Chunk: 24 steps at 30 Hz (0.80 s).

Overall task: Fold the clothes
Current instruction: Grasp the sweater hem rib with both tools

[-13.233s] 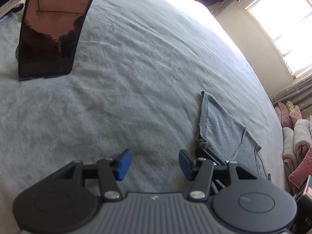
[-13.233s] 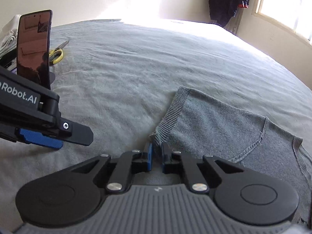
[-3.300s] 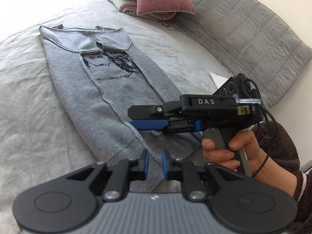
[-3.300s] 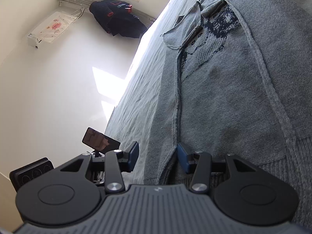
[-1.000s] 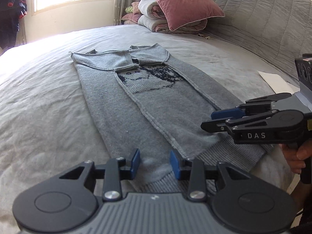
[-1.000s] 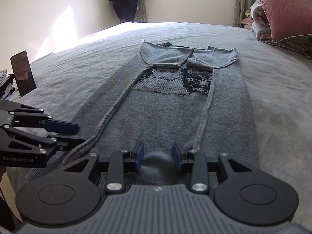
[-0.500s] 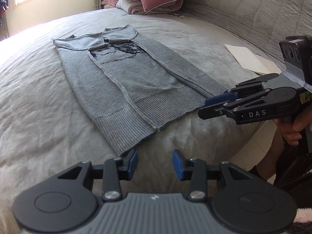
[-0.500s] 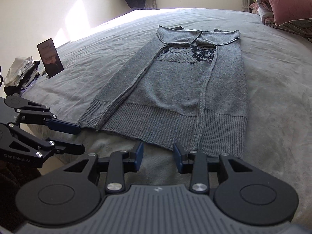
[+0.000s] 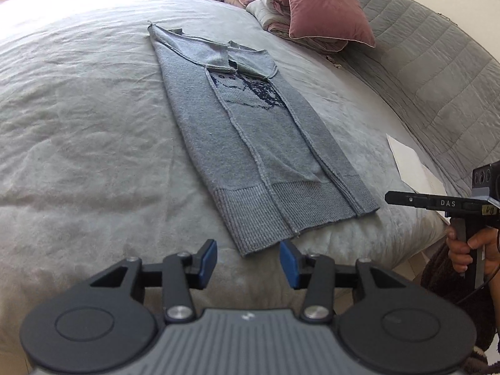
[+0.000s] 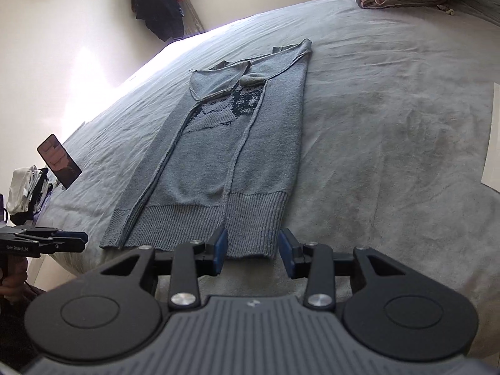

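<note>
The left tool (image 9: 248,261), black with blue pads, was let go and empty, and its jaws were opening wider. Nothing was between them. It hung just off the near end of the grey knitted sweater (image 9: 250,143), close to the near left corner of the hem, so it looked ready to take that corner. The right tool (image 10: 251,251) was the same kind, also let go and empty, with its jaws a little apart. It hung over the near right part of the ribbed hem (image 10: 200,228), not touching it as far as I could tell. Both tools were held apart, likely so each could take one corner.

The sweater lay flat on the grey bed (image 9: 78,125), stretched long from near to far. Both sleeves were folded in over the middle, which made it a narrow strip. A dark knitted picture (image 9: 247,90) showed between the sleeves near the far end. I think the next fold would bring the near hem up to the far end, and that was why the tools waited at the hem.

A pink pillow (image 9: 325,6) sat on folded blankets at the far right. A white paper (image 9: 409,162) lay on the right edge of the bed. A dark phone (image 10: 59,161) stood at the left edge, well apart from the sweater.
</note>
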Each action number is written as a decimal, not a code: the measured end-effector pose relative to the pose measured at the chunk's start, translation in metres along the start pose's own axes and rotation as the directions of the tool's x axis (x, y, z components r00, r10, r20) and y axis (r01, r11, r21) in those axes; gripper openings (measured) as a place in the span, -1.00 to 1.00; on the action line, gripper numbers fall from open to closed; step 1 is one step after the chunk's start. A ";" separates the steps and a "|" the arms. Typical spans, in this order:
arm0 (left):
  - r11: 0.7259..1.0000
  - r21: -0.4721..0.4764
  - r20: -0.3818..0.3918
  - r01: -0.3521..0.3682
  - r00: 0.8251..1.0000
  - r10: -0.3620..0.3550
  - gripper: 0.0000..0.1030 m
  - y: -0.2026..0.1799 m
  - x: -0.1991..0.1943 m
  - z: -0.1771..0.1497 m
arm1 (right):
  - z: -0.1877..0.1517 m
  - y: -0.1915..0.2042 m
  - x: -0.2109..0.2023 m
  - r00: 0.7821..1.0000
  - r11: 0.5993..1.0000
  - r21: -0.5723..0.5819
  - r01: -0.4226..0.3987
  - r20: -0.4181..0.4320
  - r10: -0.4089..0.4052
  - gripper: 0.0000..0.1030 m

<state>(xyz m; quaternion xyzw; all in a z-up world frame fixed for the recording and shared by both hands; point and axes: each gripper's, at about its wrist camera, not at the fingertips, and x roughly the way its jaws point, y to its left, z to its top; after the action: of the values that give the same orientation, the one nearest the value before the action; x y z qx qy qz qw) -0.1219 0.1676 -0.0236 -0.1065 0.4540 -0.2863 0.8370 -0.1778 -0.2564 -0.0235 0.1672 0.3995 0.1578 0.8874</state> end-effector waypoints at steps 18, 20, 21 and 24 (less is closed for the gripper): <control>0.935 -0.266 -0.045 0.236 0.965 -0.257 -0.34 0.038 0.058 0.009 | 0.020 -0.052 0.057 0.945 0.915 0.344 -0.212 -0.167 0.282 -0.27; 0.932 -0.272 -0.048 0.241 0.963 -0.264 -0.48 0.039 0.061 0.010 | 0.022 -0.050 0.061 0.938 0.914 0.338 -0.227 -0.178 0.299 -0.33; 0.930 -0.276 -0.049 0.244 0.962 -0.268 -0.50 0.039 0.062 0.009 | 0.023 -0.050 0.063 0.935 0.914 0.333 -0.233 -0.184 0.305 -0.36; 0.922 -0.296 -0.056 0.250 0.959 -0.278 -0.62 0.043 0.063 0.009 | 0.022 -0.052 0.066 0.924 0.905 0.347 -0.248 -0.196 0.328 -0.57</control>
<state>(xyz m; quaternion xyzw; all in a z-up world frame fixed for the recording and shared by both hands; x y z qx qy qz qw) -0.0711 0.1656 -0.0815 -0.2725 0.5123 -0.3326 0.7434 -0.1117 -0.2794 -0.0747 0.3432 0.4986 0.2420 0.7583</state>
